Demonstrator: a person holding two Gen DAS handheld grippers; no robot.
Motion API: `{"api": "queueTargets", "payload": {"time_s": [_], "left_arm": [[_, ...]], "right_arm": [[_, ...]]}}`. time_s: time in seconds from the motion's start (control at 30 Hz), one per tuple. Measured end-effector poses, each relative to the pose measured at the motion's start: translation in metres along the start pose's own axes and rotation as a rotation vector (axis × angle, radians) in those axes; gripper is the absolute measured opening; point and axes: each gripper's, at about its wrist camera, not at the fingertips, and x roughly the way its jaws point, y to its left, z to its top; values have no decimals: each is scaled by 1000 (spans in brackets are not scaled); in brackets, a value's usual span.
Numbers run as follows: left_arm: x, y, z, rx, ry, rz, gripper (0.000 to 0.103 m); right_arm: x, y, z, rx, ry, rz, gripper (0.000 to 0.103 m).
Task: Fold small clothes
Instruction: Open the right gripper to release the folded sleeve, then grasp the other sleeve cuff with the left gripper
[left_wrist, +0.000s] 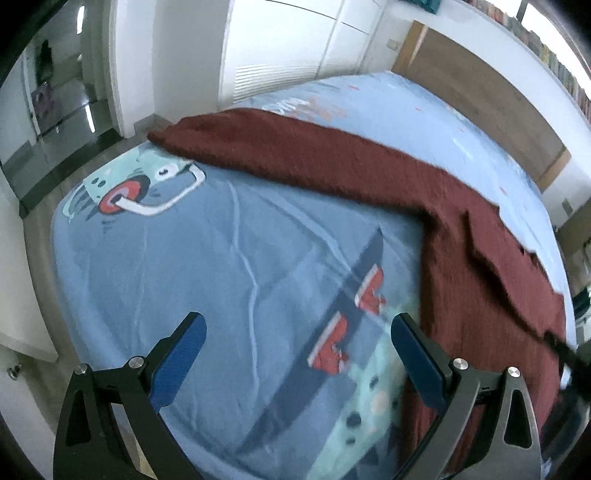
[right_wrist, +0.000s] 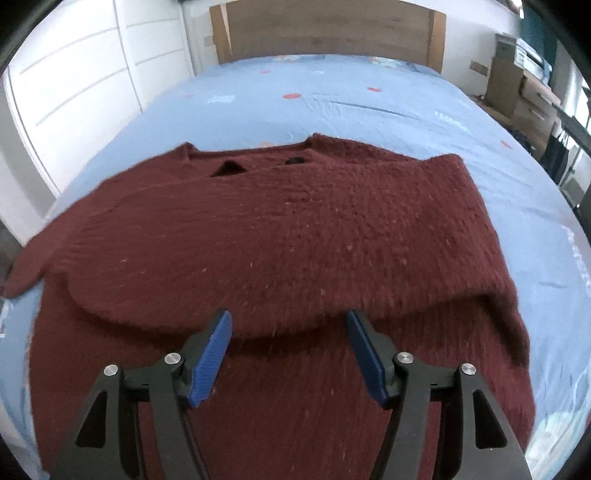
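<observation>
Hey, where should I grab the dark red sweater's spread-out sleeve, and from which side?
Take the sleeve near its cuff tip, coming from the bed's foot side with the open left tool. It lies flat and straight on the blue sheet, so the narrow cuff likely pinches easily.

We see the left gripper (left_wrist: 297, 328) and right gripper (right_wrist: 287, 326) alike: black triangular-cutout arms, 2 ribbed blue pads each, silver round screws at the joints.

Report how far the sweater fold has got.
Done: one sleeve lies folded across the body of the maroon sweater on the bed. In hand: nothing; left gripper and right gripper have open jaws. Left: the other sleeve lies stretched out, then the body fold.
</observation>
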Motion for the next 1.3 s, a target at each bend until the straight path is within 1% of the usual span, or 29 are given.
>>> {"api": "queueTargets", "payload": {"time_s": [0.1, 0.23, 0.33, 0.43, 0.5, 0.6, 0.67, 0.77, 0.93, 1.0, 1.07, 1.1, 1.13, 1.17, 1.23, 1.3], "left_arm": [[10, 17, 25, -49, 2, -15, 99], [23, 40, 55, -118, -19, -22, 99], [36, 62, 80, -189, -39, -40, 98], [54, 89, 103, -284, -48, -81, 98], [62, 103, 111, -332, -50, -97, 98], [75, 129, 120, -427, -46, -138, 89], [86, 147, 124, -500, -44, -186, 77], [96, 164, 125, -571, -45, -236, 69], [100, 177, 134, -617, -79, -279, 69], [103, 186, 139, -655, -97, -322, 67], [108, 192, 142, -690, -106, -362, 56], [111, 194, 143, -707, -107, -380, 53], [116, 199, 144, -731, -107, -407, 45], [120, 203, 147, -757, -107, -440, 40], [128, 210, 147, -802, -110, -495, 33], [135, 219, 149, -849, -113, -541, 29]], "right_arm": [[-16, -4, -13, 17, -15, 22, 67], [-36, -9, -33, 23, -12, 35, 67], [-44, -16, -46, 35, -6, 41, 67], [-52, -24, -56, 51, -2, 39, 67], [-57, -29, -62, 66, 0, 36, 67], [-62, -40, -67, 93, 4, 26, 67], [-64, -45, -70, 111, 4, 19, 67], [-66, -50, -73, 125, 9, 10, 67], [-68, -55, -75, 128, 12, 8, 67], [-68, -57, -76, 136, 11, 8, 67], [-67, -60, -77, 142, 14, 4, 67], [-66, -61, -77, 145, 16, 4, 67], [-66, -63, -78, 147, 18, 4, 67], [-66, -63, -79, 147, 20, 4, 67], [-66, -65, -80, 149, 22, 5, 67], [-66, -67, -81, 149, 25, 4, 67]]}}
